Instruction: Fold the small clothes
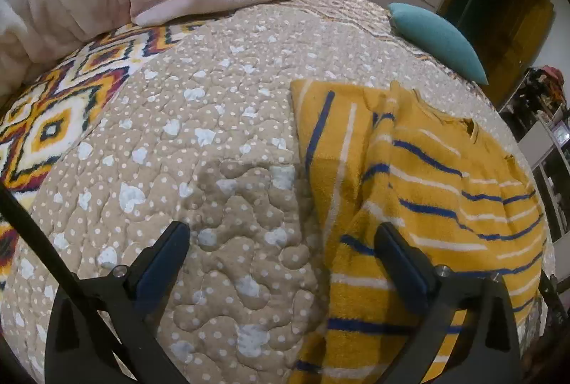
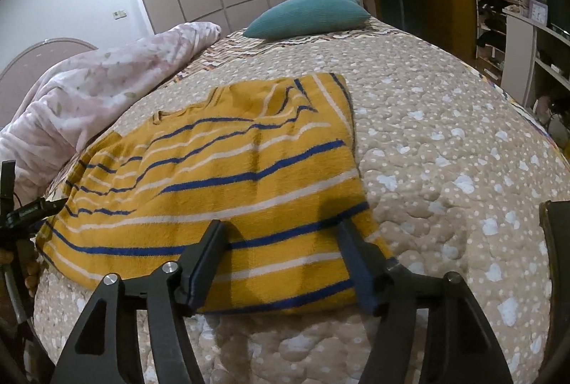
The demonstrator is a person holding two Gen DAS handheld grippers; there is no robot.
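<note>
right fingers (image 2: 281, 241) spread over striped shirt (image 2: 228, 177), left gripper (image 1: 281, 241) beside it

1. We see a bed under a beige dotted quilt (image 2: 445, 141).
2. A yellow striped garment (image 2: 221, 177) lies flat on it.
3. Beyond the garment: teal cushion (image 2: 306, 14), pink blanket (image 2: 99, 88).

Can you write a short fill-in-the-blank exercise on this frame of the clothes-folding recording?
1. The yellow garment carries white and ____ stripes.
2. Both the left gripper and the right gripper have their jaws ____.
3. The cushion at the far end of the bed is ____ in colour.

Missing words: blue; open; teal
</note>
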